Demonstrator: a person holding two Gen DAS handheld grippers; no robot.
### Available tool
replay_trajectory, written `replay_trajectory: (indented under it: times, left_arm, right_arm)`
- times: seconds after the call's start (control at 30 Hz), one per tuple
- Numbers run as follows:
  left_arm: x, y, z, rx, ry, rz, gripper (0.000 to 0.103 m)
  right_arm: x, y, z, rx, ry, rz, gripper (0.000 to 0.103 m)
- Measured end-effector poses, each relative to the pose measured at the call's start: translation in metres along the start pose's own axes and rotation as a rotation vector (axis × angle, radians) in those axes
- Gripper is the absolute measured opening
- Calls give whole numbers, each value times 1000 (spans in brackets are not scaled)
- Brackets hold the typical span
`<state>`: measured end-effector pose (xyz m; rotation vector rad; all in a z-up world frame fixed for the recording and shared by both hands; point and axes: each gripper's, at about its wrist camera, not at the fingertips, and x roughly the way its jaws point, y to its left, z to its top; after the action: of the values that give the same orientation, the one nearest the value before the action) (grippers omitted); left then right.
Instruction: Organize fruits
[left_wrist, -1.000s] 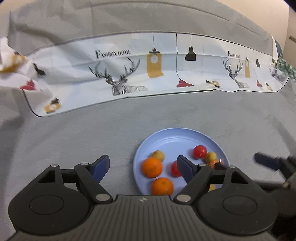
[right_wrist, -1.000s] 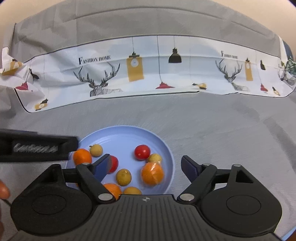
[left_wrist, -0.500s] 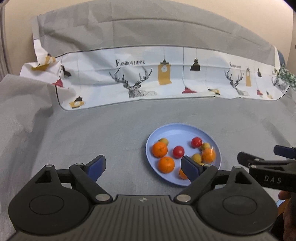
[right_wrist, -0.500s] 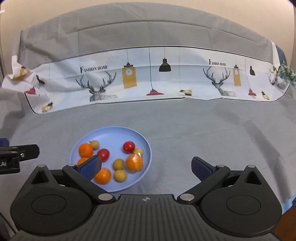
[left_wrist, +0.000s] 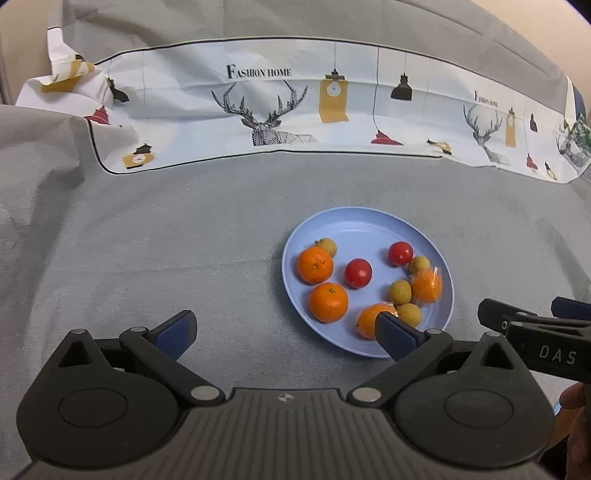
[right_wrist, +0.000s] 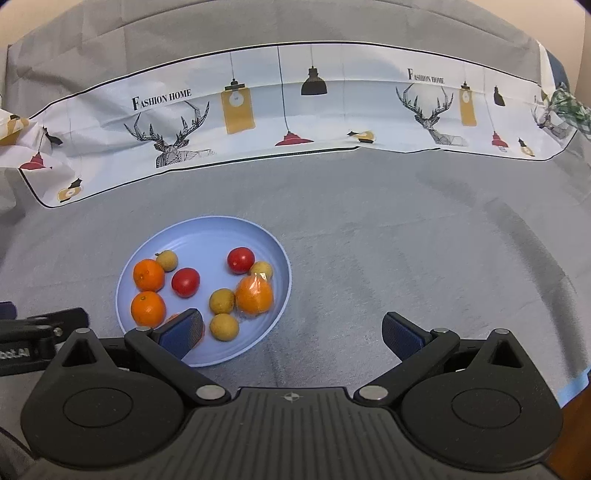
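Fruits lie on the blue plate (left_wrist: 369, 225). The left gripper (left_wrist: 284, 328) is opening, its jaws wide with nothing between them; the right gripper (right_wrist: 291, 332) stands spread and empty. Beyond them, oranges (left_wrist: 314, 264), tomatoes (left_wrist: 358, 272) and small yellow fruits (right_wrist: 222, 301) rest on the grey cloth-covered table (left_wrist: 184, 240).

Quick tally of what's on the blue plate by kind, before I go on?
Oranges: 4, two in clear wrap, one partly behind a pad.
Red tomatoes: 2
Small tan-yellow fruits: 4
Total: 10, all on the blue plate.
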<state>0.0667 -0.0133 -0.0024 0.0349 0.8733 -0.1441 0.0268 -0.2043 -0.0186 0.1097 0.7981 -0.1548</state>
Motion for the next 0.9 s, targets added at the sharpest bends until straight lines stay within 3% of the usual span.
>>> replay_trajectory:
  times: [0.9]
  left_arm:
    - [12,-7,-4,12,41,11,103]
  right_arm:
    - [6,3,0,-4,17,7,102]
